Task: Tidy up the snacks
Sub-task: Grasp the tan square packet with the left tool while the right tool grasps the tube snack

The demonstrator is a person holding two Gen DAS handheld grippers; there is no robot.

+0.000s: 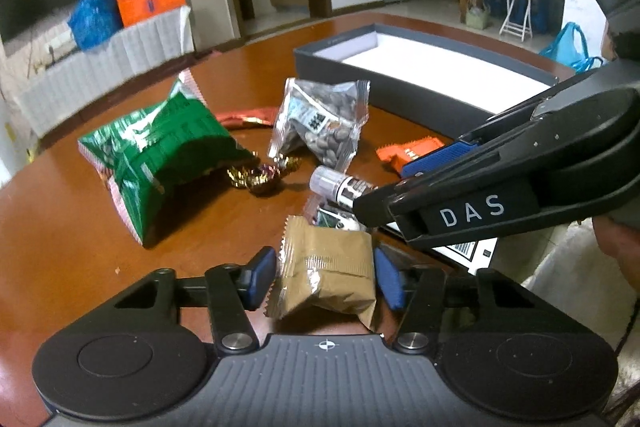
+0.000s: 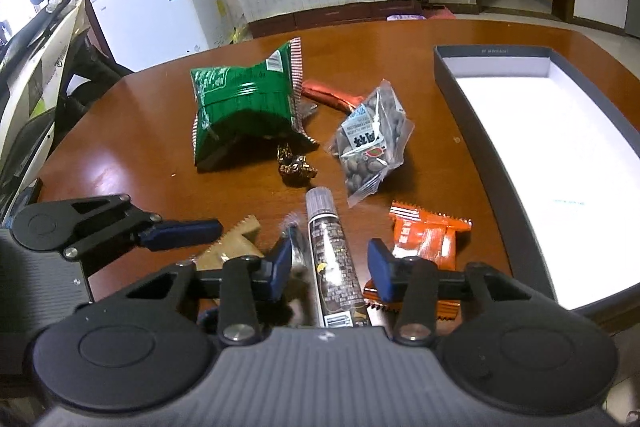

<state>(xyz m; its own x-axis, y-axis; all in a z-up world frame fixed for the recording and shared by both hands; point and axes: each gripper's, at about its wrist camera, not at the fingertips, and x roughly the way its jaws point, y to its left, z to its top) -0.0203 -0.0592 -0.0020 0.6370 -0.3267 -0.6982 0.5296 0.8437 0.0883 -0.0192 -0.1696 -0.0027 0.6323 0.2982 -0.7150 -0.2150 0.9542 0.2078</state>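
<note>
My left gripper (image 1: pixel 326 279) is shut on a tan snack packet (image 1: pixel 328 275), with a blue pad against each side of it. In the right wrist view one of its fingers (image 2: pixel 180 230) lies along that packet (image 2: pixel 236 245). My right gripper (image 2: pixel 331 269) is open around a dark tube with a clear cap (image 2: pixel 330 247), with narrow gaps at both pads. From the left wrist view the right gripper (image 1: pixel 380 189) reaches in from the right over the tube (image 1: pixel 340 185). An orange packet (image 2: pixel 428 239) lies just right of it.
On the brown table (image 2: pixel 120 147) lie a green bag (image 2: pixel 244 107), a clear bag of nuts (image 2: pixel 370 143), a red bar (image 2: pixel 326 93) and foil candies (image 2: pixel 294 163). A dark open box with a white floor (image 2: pixel 452 75) stands at the right. A chair (image 2: pixel 80 67) stands left.
</note>
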